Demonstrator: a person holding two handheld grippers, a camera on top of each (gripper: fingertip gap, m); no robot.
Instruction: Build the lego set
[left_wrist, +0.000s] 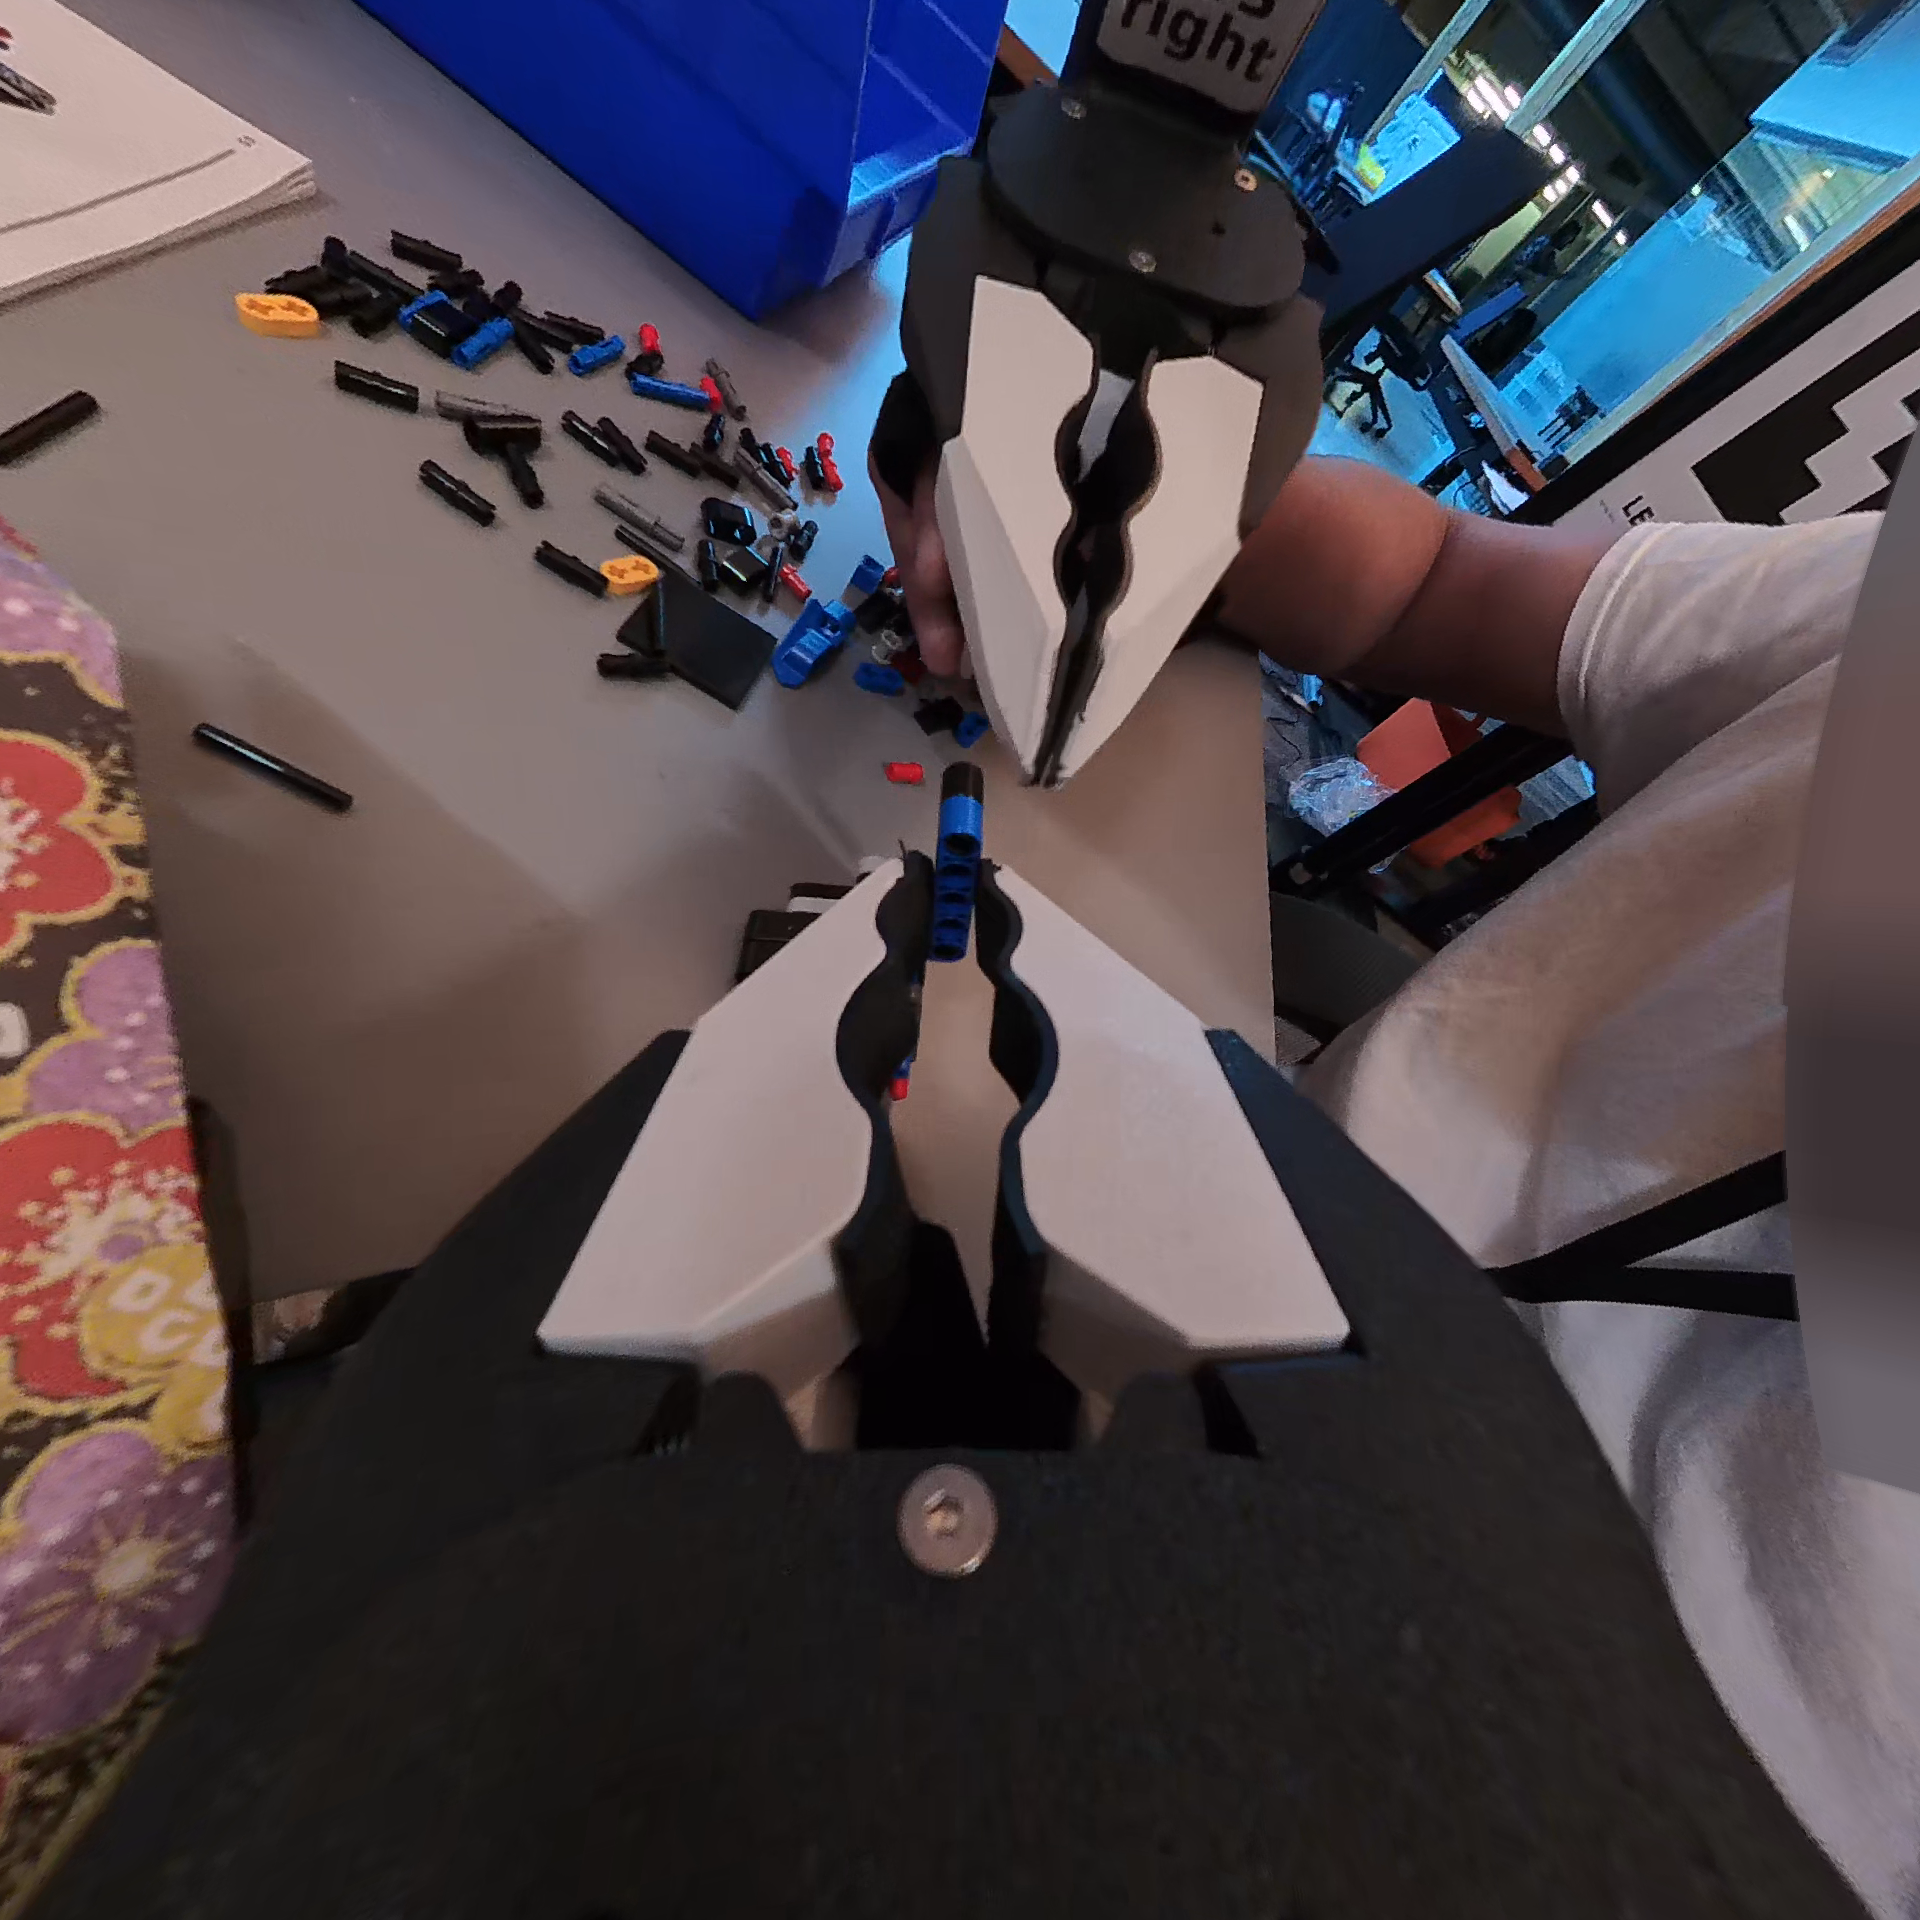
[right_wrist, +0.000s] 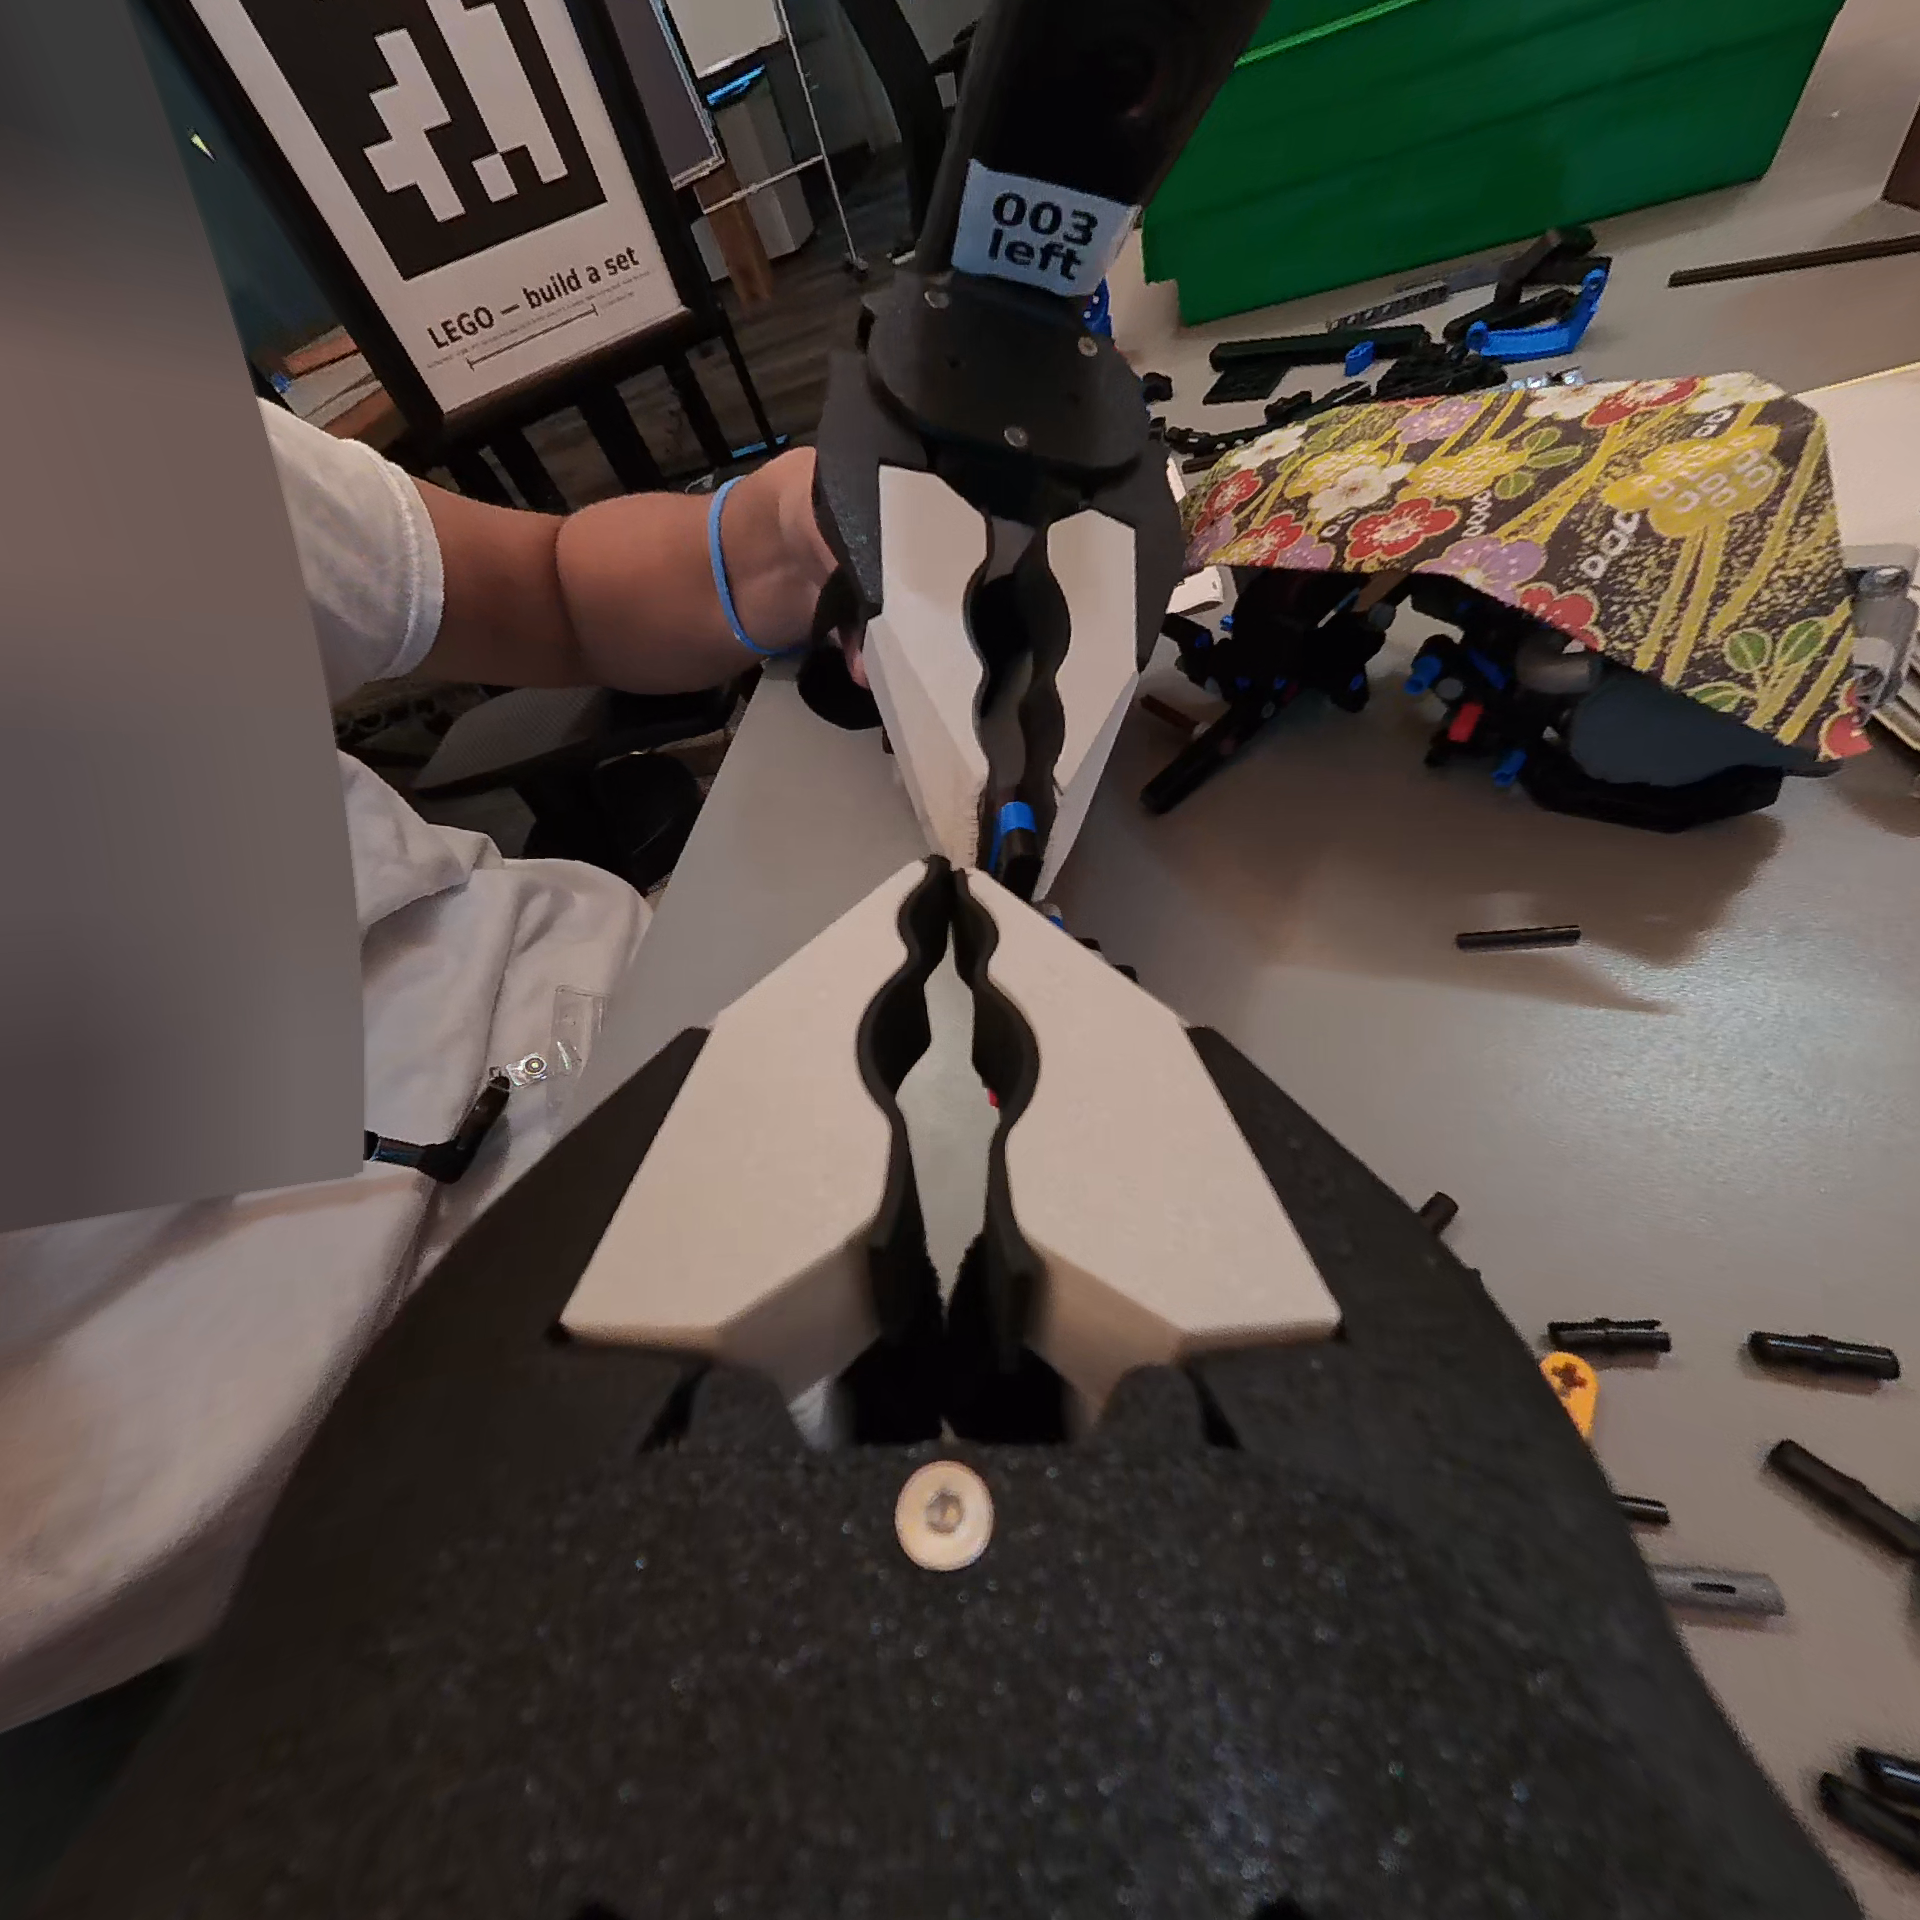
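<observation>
My left gripper is shut on a short blue holed beam that stands upright between its tips, with a black pin sticking out of the beam's top end. My right gripper comes in from above, tips closed and empty, just right of the black pin. In the right wrist view my right gripper is shut with nothing between its tips. The left gripper faces it tip to tip, holding the blue and black piece. Both are above the grey table near its edge.
Loose black, blue, red and orange pieces are scattered behind, by a blue bin and an instruction booklet. A black axle lies alone. A floral cloth covers a partly built model. A green bin stands behind. The grippers are tip to tip, or close to it. The black axle is about equally far from each gripper, around 12 cm. It turns up in the right wrist view as well.
</observation>
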